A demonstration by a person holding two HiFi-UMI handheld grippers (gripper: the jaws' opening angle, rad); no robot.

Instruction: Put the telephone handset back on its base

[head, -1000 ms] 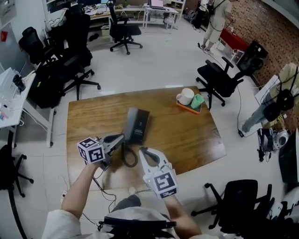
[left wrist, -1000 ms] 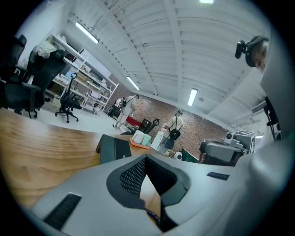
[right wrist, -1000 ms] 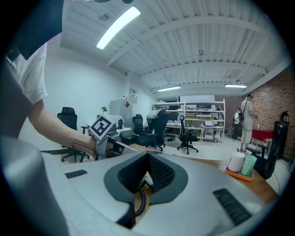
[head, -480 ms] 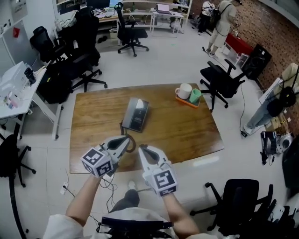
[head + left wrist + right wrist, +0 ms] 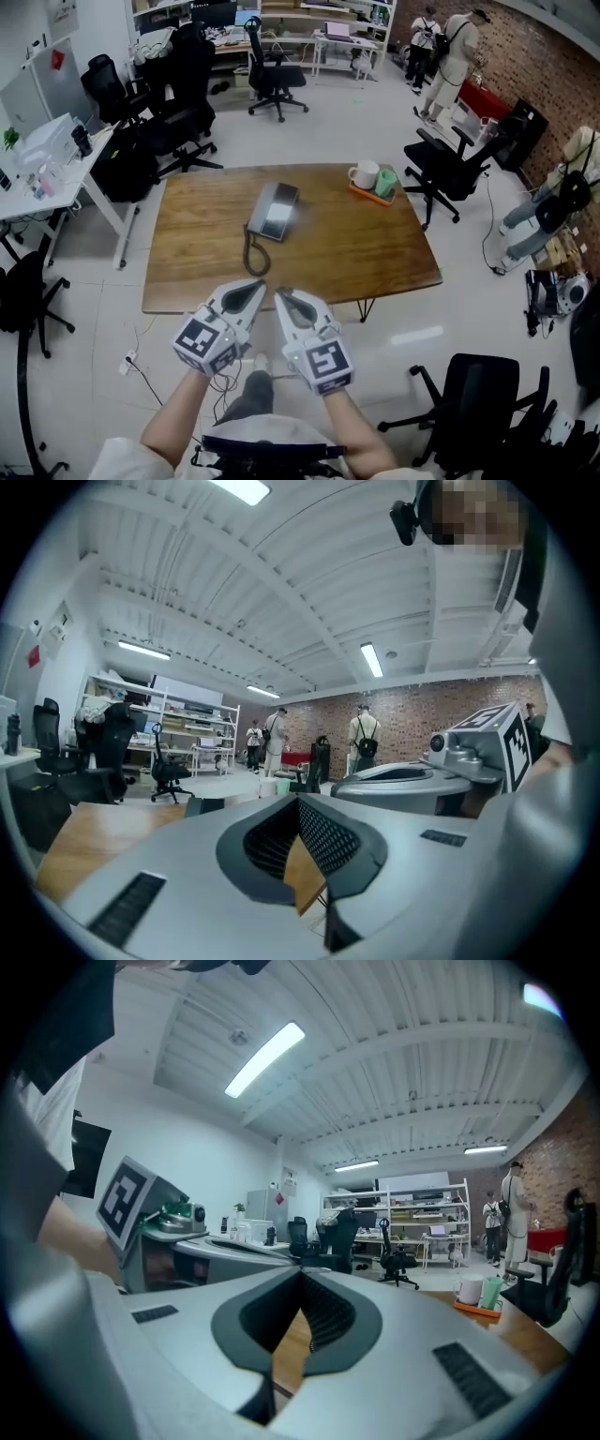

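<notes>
The left forearm (image 5: 176, 427) and right forearm (image 5: 359, 442), both bare, reach forward from the bottom of the head view. The left gripper (image 5: 251, 287) and right gripper (image 5: 282, 297) are held side by side, close together, tips pointing away from the person and leaning toward each other. Each gripper's jaws are pressed together with nothing between them.

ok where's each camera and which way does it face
Head view: on the head, steeply down at the telephone; forearms, left gripper, right gripper show.
Left gripper view: on that gripper, along its shut jaws towards the brick wall; right gripper beside.
Right gripper view: on that gripper, along its shut jaws towards shelves; left gripper beside.
Head and right gripper views share the white mug.
</notes>
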